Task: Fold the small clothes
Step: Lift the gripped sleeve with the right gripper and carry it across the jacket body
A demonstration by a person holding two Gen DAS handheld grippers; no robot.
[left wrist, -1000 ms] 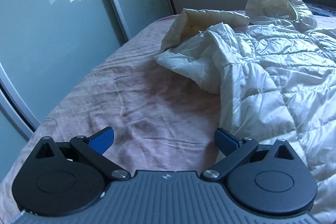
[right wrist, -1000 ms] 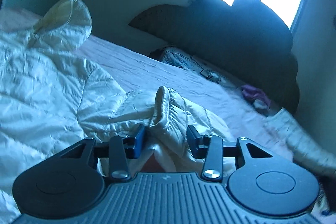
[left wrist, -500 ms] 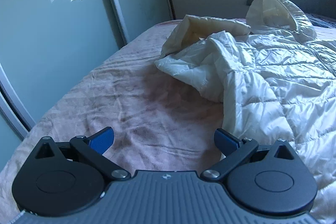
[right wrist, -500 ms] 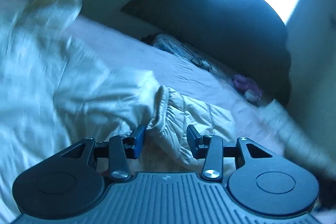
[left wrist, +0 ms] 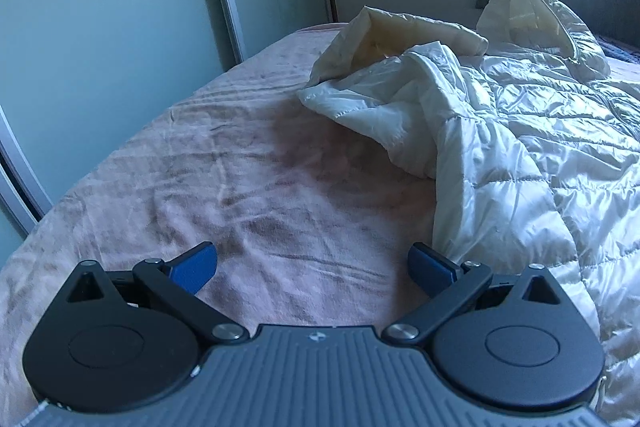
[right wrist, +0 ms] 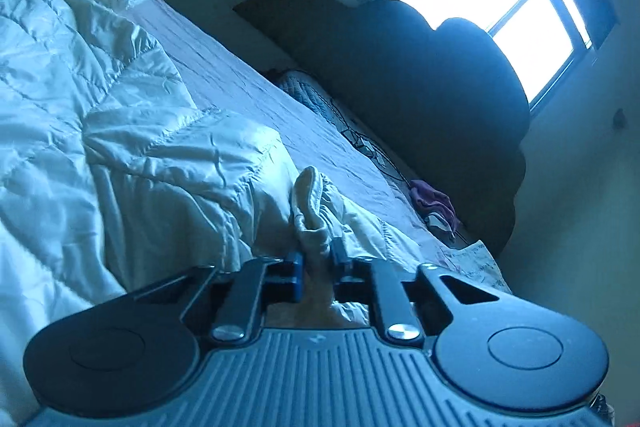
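Cuff (right wrist: 310, 215) of the white jacket (left wrist: 520, 147) sits clamped in the right gripper (right wrist: 316, 261), sleeve running leftward toward the jacket body; left gripper (left wrist: 312, 265), jaws apart, holds nothing just left of the jacket.

No legible text, number or brand appears in either view. A small pale emblem (left wrist: 316, 337) sits at the centre of each gripper body's front edge, too small to read.

R gripper (right wrist: 315, 261) clamped jacket cuff (right wrist: 310, 203) (likely tight).
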